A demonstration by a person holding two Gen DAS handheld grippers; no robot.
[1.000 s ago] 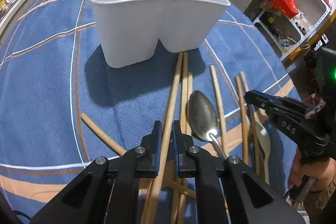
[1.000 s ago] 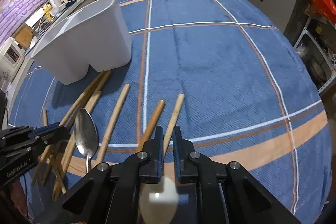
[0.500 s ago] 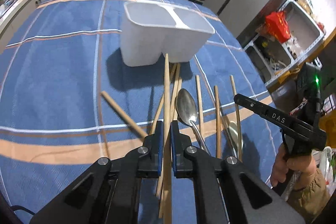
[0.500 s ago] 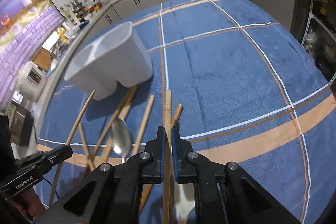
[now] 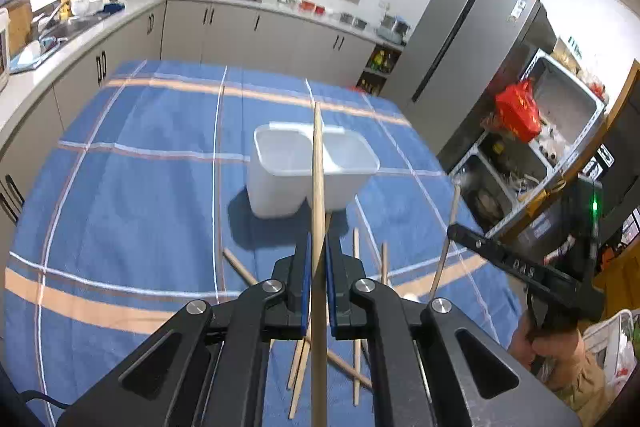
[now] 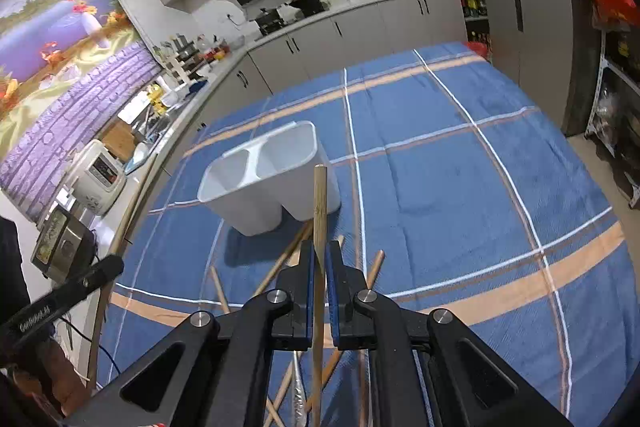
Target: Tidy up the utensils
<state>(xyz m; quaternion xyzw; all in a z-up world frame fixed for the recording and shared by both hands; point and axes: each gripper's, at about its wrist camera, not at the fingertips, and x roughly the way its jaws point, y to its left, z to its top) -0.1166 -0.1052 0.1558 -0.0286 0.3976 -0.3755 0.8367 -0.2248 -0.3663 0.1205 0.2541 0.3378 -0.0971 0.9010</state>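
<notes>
Wooden chopstick (image 5: 318, 187) sat pinched mid-shaft in the closed left tongs (image 5: 316, 259), another chopstick (image 6: 319, 211) in the closed right tongs (image 6: 318, 263): light, stiff, likely to swivel.

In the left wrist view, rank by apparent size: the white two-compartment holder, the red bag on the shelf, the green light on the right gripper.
1. White two-compartment holder, largest.
2. Red bag, clearly smaller here, though it is farther off, so true size is unsure.
3. Green light, a dot.

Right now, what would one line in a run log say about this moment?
left claw: shut on chopstick | right claw: shut on second chopstick | white holder: empty | more chopsticks: on cloth
</notes>
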